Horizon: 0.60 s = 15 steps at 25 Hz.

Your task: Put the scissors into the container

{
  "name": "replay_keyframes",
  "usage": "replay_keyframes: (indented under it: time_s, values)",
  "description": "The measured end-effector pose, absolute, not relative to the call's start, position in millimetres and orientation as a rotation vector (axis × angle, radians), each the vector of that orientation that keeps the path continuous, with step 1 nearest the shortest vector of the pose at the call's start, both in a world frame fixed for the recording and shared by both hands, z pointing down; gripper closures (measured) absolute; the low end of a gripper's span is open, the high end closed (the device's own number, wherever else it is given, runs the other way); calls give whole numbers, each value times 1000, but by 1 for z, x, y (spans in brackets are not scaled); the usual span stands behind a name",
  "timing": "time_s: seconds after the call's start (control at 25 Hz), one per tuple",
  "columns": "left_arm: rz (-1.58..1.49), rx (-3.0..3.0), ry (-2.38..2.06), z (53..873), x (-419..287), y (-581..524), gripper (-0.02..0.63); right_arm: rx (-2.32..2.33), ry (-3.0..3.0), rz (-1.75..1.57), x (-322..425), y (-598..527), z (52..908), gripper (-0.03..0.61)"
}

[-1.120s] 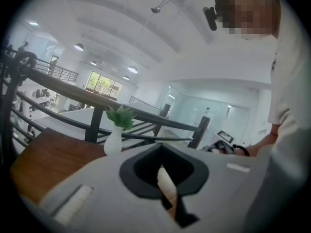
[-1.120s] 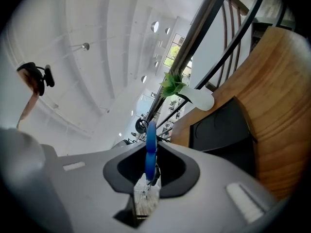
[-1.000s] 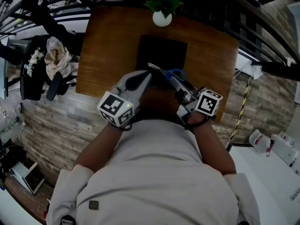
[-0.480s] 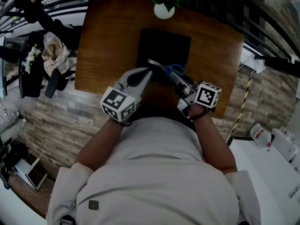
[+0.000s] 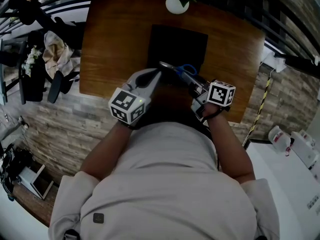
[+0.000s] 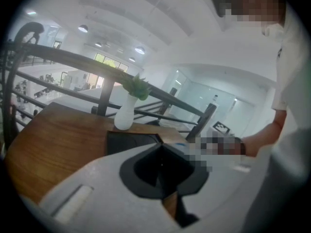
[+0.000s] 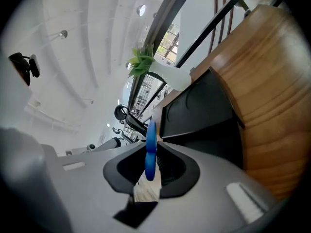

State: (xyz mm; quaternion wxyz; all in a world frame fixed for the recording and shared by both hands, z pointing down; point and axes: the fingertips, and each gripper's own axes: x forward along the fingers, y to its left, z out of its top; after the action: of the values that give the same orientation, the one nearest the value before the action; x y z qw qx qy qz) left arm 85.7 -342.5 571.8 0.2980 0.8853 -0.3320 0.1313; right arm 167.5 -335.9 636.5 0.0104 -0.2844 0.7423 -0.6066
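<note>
Nearest to us, at the lower middle of the head view, the right claw [image 5: 199, 87] was clenched on the scissors [image 5: 178, 70]. In its own view the blue handle [image 7: 150, 142] stood on edge between the jaws of the right claw [image 7: 154, 165], pinched firmly. The blades pointed toward the upper left of the head view, and their tip came close to the nose of the left claw [image 5: 159, 73]. The left claw [image 6: 160, 145] had its jaws together with nothing between them, and we could not tell whether it touched the blades.

Just beyond, the scissors hung over the near edge of the black container [image 5: 170, 39], which sat on the wooden table [image 5: 115, 44]. Farther back, at the top of the frame, stood a white vase [image 5: 177, 5] with a green plant.

We judged the step in hand to be carrying the scissors to the container, with the drop not yet done. The next move, as we saw it, called for bringing the scissors fully over the open tray, lowering them close to its floor, and then releasing the right claw. The left claw needed to keep clear of the blades.
</note>
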Motion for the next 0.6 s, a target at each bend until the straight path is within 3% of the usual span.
replay_keyframes:
  time_s: [0.6]
  values:
    - [419, 2303, -833, 615, 78, -352, 611, -927, 2326, -2011, 152, -343, 681, 518]
